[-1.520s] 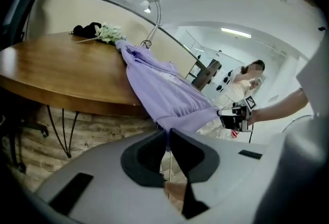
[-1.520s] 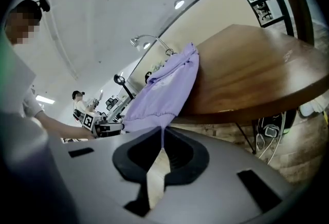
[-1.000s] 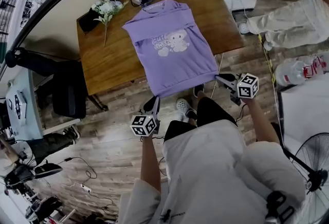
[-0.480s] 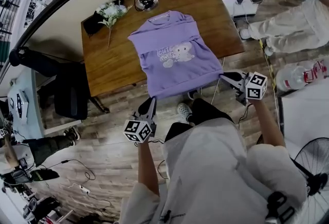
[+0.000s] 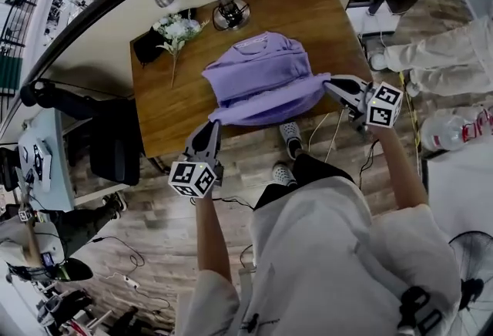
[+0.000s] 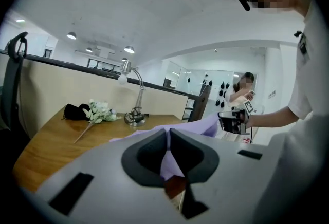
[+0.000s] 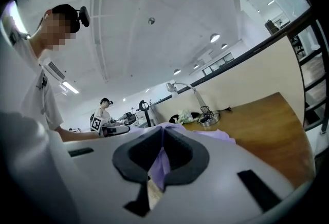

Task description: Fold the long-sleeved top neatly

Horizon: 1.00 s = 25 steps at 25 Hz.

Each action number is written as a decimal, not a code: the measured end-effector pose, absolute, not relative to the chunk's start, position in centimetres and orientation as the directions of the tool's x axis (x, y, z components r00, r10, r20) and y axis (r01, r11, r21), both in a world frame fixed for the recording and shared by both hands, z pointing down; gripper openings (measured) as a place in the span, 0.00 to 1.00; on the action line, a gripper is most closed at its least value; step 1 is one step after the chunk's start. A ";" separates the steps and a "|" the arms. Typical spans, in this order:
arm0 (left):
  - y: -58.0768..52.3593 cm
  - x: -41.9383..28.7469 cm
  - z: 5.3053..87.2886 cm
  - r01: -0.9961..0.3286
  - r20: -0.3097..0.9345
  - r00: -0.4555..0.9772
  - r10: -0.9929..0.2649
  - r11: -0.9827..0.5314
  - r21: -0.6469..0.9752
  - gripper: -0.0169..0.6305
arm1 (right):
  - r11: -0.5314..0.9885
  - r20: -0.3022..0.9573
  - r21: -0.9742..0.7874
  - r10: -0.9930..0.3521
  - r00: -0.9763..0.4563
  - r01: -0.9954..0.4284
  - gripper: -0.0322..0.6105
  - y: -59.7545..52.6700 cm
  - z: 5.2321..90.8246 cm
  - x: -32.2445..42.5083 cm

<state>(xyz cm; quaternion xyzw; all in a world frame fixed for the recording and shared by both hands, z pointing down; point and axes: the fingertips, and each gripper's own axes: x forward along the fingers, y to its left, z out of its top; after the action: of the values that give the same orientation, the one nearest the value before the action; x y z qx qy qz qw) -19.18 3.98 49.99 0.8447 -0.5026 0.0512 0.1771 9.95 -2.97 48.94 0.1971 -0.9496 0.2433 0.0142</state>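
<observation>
Head view looks steeply down — gripper views look level across the table (image 5: 327, 11); all share the lamp (image 5: 232, 15).

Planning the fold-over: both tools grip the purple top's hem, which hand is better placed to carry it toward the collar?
Neither clearly: left tool and right tool each clamp a hem corner of the top at the table's near edge. They should probably move together.

left gripper (image 5: 209, 126) and right gripper (image 5: 333, 83) raised, hem of purple top (image 5: 262, 72) lifted over its front
</observation>
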 end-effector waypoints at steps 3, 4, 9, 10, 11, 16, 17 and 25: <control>-0.7 -20.3 48.4 -0.881 0.255 0.464 -0.848 -0.410 0.237 0.09 | 0.807 0.121 -0.453 -0.365 -0.923 -0.379 0.09 -8.1 47.5 8.8; -2.4 -20.7 48.0 -0.884 0.256 0.458 -0.851 -0.406 0.232 0.09 | 0.803 0.138 -0.450 -0.371 -0.918 -0.391 0.09 -10.0 47.3 8.5; -10.8 -22.2 47.0 -0.899 0.311 0.434 -0.846 -0.383 0.213 0.09 | 0.748 0.220 -0.506 -0.371 -0.902 -0.430 0.09 -19.2 47.7 6.4; -12.4 -22.6 47.6 -0.900 0.331 0.430 -0.840 -0.373 0.224 0.09 | 0.727 0.240 -0.534 -0.359 -0.902 -0.431 0.09 -21.1 48.4 6.0; -14.2 -23.0 48.5 -0.900 0.357 0.429 -0.830 -0.362 0.241 0.09 | 0.705 0.271 -0.556 -0.347 -0.898 -0.440 0.09 -23.0 49.4 5.5; -21.2 -24.5 52.2 -0.895 0.450 0.426 -0.785 -0.294 0.335 0.09 | 0.617 0.374 -0.583 -0.373 -0.849 -0.528 0.09 -30.3 52.6 2.2; -21.6 -24.4 51.4 -0.894 0.417 0.426 -0.803 -0.302 0.332 0.09 | 0.659 0.312 -0.561 -0.391 -0.866 -0.500 0.09 -30.4 51.5 1.8; -11.8 -23.3 62.1 -0.842 0.520 0.476 -0.709 -0.199 0.501 0.09 | 0.661 0.444 -0.626 -0.135 -0.886 -0.414 0.09 -19.7 62.9 5.7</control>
<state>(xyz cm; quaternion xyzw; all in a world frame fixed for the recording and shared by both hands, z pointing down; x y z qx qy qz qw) -23.34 -11.84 62.14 0.7693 -0.5042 0.0871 0.3827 5.69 -19.71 62.91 0.1539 -0.8927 0.3821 0.1826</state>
